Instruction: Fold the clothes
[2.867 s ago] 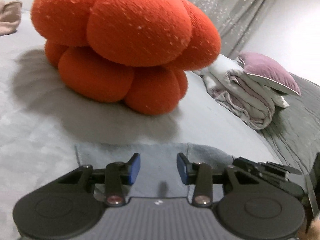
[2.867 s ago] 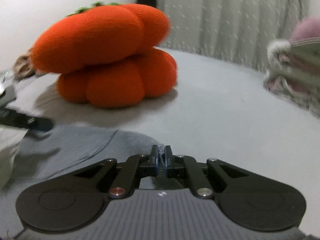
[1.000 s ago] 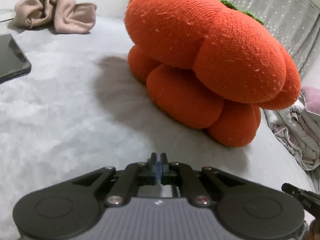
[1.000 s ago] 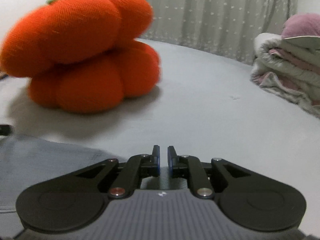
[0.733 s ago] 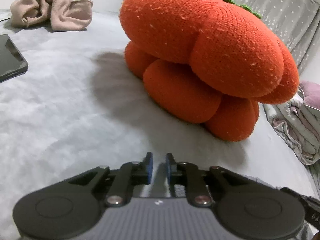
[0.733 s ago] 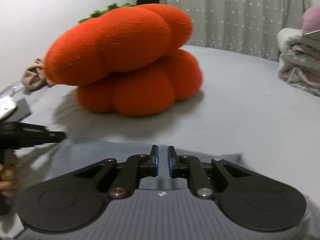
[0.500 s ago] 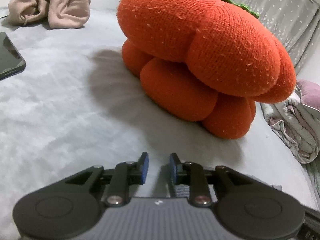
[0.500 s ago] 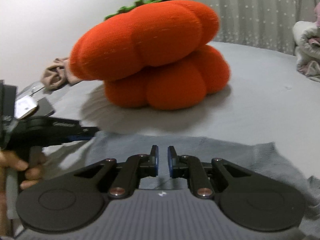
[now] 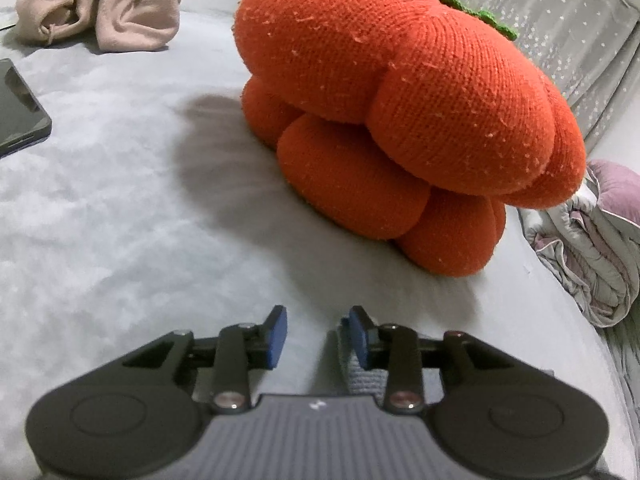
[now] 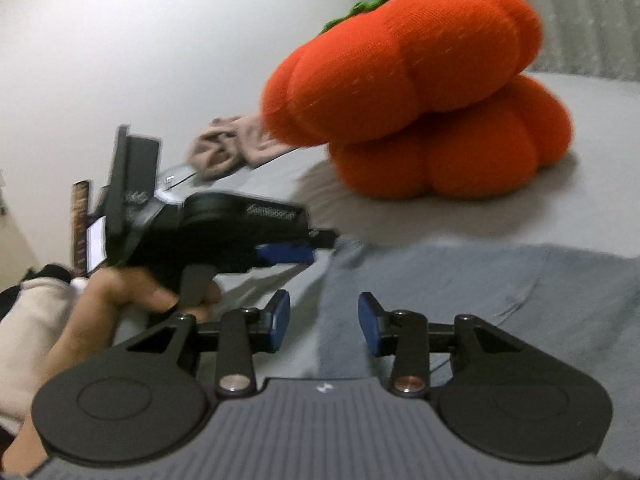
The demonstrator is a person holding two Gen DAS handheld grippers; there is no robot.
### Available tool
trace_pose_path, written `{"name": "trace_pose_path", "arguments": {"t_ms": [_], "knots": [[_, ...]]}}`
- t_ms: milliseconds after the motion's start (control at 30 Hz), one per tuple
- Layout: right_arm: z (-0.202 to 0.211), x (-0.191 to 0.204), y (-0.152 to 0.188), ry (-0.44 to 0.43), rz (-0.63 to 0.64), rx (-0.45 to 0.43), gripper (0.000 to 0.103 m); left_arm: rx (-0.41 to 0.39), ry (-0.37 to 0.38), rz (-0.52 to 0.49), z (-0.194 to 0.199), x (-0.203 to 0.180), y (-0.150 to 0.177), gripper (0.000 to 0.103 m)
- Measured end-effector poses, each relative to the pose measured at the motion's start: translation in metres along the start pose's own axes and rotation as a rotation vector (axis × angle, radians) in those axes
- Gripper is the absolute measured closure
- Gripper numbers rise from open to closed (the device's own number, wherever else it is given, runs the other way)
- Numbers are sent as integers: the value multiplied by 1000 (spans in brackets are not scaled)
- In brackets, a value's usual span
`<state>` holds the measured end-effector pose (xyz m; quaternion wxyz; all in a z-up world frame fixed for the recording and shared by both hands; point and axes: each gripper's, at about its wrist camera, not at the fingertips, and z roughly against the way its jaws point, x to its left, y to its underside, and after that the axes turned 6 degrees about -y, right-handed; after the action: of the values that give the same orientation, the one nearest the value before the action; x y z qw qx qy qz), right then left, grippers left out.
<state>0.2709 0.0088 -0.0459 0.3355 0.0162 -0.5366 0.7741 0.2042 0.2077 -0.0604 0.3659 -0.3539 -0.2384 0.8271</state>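
A grey-blue garment [image 10: 460,292] lies flat on the grey bed in the right wrist view, below the orange cushion. My right gripper [image 10: 324,322] is open and empty, just above the garment's left part. My left gripper [image 9: 316,334] is open and empty; a corner of the garment [image 9: 360,376] shows under its right finger. In the right wrist view the left gripper [image 10: 298,246] sits at the garment's left edge, held by a hand.
A big orange pumpkin cushion [image 9: 404,112] stands on the bed ahead. A beige crumpled cloth [image 9: 100,8] lies at the far left. A dark phone [image 9: 18,112] lies at the left edge. A folded quilt with a purple pillow [image 9: 600,232] is at the right.
Both grippers have opened from shut or nearly shut. The right gripper has swung left, so the left gripper and hand now fill its left side.
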Motion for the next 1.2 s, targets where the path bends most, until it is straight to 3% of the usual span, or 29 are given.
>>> {"name": "trace_pose_path", "arguments": {"t_ms": [167,500,867,1200], "knots": [[-6,11,4,-110,19,53,62,-2,7,28,0,5,-1,80],[-22,28,7,-121,38,92,62,16,24,30,-5,4,-1,81],[-23,34,9,87,155,74,62,26,39,16,-8,3,1,81],[-31,27,15,154,208,133,67,33,47,6,-9,2,3,81]]}}
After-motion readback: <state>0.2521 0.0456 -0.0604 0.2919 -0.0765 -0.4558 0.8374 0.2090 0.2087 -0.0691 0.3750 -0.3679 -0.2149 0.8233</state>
